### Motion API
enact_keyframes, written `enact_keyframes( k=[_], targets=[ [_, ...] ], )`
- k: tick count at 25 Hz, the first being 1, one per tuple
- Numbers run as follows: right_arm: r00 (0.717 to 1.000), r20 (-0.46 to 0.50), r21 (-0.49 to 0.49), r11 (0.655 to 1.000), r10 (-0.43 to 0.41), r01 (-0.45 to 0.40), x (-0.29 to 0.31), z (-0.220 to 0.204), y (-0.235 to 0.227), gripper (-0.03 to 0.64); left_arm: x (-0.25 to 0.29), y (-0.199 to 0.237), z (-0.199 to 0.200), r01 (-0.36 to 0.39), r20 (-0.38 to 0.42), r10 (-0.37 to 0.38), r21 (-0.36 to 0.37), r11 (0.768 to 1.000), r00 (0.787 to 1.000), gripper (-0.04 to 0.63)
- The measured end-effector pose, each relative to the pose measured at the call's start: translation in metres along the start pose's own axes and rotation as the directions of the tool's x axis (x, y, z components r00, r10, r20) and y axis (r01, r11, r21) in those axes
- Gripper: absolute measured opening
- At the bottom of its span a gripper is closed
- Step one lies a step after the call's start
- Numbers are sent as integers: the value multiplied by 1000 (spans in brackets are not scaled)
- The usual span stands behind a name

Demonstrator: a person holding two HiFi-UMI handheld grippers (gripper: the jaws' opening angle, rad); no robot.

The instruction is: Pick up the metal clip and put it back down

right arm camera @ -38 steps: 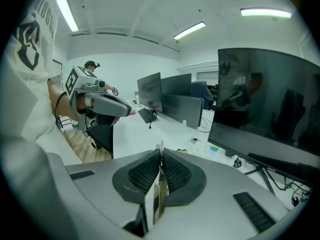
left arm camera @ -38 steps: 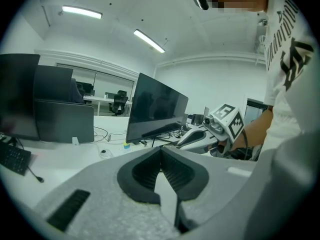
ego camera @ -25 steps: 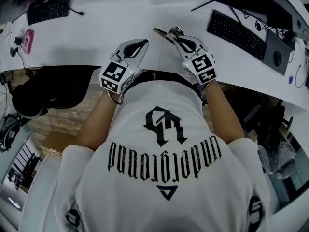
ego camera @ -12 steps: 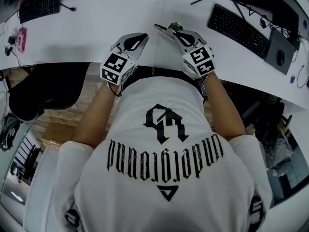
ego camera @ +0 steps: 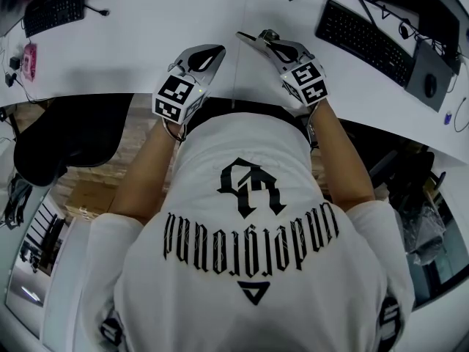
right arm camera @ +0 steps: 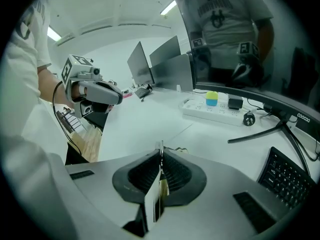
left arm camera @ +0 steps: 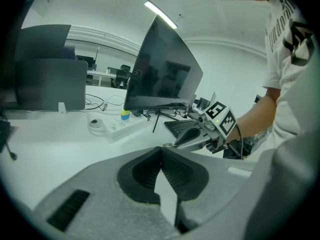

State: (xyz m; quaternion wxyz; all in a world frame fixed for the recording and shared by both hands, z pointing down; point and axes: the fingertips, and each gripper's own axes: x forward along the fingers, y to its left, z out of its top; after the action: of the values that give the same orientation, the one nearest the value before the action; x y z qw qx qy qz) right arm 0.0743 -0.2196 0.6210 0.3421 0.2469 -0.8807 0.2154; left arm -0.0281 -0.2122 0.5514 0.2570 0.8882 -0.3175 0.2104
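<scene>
Person in white printed T-shirt (ego camera: 249,196), seen from above, leaning over a white desk (ego camera: 132,42) w/ a gripper in each hand. Right gripper (ego camera: 264,42) has its fingers (right arm camera: 177,174) clenched on the metal clip (ego camera: 246,39). The clip is a thin flat piece, edge-on in the right gripper view, poking out past the tips. It hangs over bare desk close to the front edge; whether it touches the surface can't be told. Left gripper (ego camera: 218,50) sits just beside, fingers closed tip to tip w/ nothing btwn them. Black keyboard (ego camera: 363,42) lies well off to the right; power strip (right arm camera: 215,111) & monitor (left arm camera: 160,69) stand further back.

Likely stage: setting the clip back down. Risks: letting go while the clip is off the surface or tilted could make it bounce or skid. The desk edge is near, so it might drop to the floor. Thin metal in such a narrow pinch may also twist or slip out early.
</scene>
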Motion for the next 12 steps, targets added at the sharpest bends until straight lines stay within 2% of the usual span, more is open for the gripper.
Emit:
enact_keyframes(
  k=[12],
  targets=[
    [999, -34, 2, 1000, -4, 4, 12, -17, -13, 26, 4, 0, -5, -3, -18, 3, -3, 1000, 1000, 12]
  ],
)
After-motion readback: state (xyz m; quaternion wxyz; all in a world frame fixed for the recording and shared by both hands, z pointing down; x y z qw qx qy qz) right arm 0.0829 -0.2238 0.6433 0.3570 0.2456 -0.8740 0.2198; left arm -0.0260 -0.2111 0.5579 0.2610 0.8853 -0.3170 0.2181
